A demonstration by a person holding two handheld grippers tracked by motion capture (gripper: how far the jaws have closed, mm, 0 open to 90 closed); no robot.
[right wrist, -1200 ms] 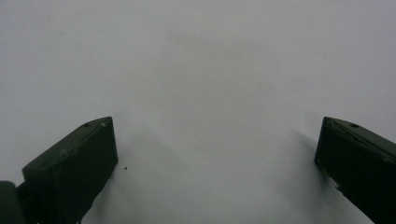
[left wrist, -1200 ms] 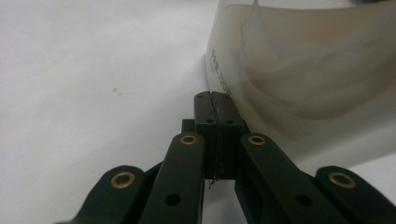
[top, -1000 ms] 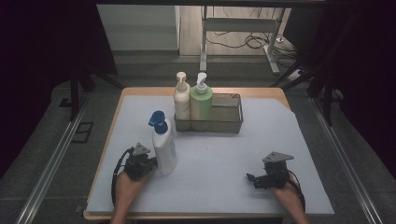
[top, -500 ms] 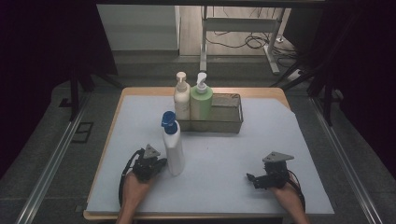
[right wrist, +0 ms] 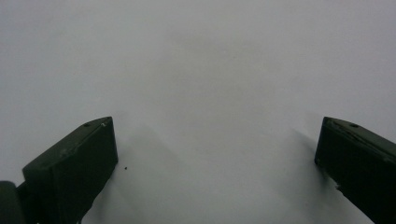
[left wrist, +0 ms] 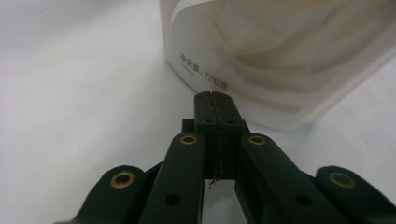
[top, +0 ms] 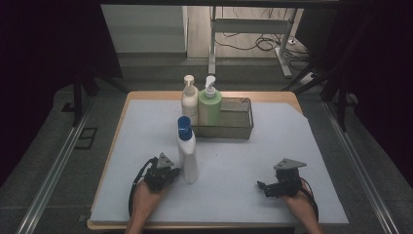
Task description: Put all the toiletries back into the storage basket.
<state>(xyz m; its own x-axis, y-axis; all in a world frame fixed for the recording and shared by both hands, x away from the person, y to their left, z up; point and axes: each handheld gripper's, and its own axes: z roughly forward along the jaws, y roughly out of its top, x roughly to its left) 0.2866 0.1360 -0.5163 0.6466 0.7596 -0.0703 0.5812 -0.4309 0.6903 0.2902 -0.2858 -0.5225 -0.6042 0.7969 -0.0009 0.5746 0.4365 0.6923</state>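
A tall white bottle (top: 188,158) with a blue cap (top: 184,126) stands upright on the white table cover, left of centre. My left gripper (top: 176,171) lies low on the cover just left of it. In the left gripper view the jaws are pressed together with nothing between them, and the left gripper (left wrist: 212,95) has its tips against the foot of the white bottle (left wrist: 280,56). My right gripper (top: 263,186) rests near the front right. In the right gripper view the right gripper (right wrist: 215,140) has its jaws wide apart over bare cover.
A wire basket (top: 243,127) stands at the back centre of the table. A cream pump bottle (top: 189,100) and a green pump bottle (top: 210,105) stand at its left end. The table's wooden edge (top: 122,114) borders the white cover.
The white bottle and my left gripper have slid to the right together across the cover, the bottle staying upright. The right gripper has not moved.
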